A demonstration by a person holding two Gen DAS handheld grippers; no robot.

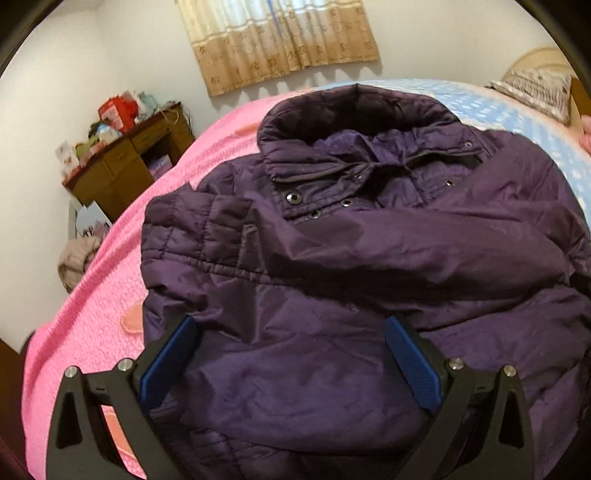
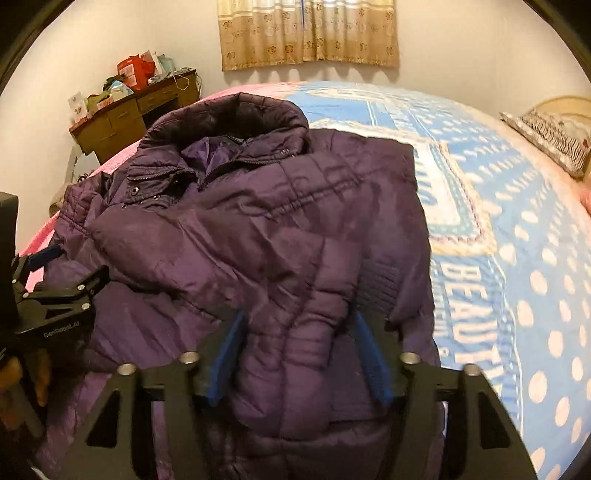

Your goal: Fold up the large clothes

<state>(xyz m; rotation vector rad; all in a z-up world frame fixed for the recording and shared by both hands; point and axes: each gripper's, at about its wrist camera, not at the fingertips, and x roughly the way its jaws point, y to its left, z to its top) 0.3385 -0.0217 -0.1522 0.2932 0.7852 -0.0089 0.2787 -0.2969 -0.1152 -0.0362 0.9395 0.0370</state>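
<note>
A dark purple padded jacket lies face up on the bed, collar toward the far wall, with one sleeve folded across its chest. My left gripper stands wide open over the jacket's lower left part; fabric lies between its blue pads without being pinched. In the right wrist view the same jacket fills the middle. My right gripper is shut on a puffy fold of the jacket's lower right part, which bulges between both pads. The left gripper shows at that view's left edge, by the jacket's side.
The bed has a pink cover on the left and a blue dotted blanket on the right. A patterned pillow lies at the far right. A cluttered wooden desk stands by the wall, under a beige curtain.
</note>
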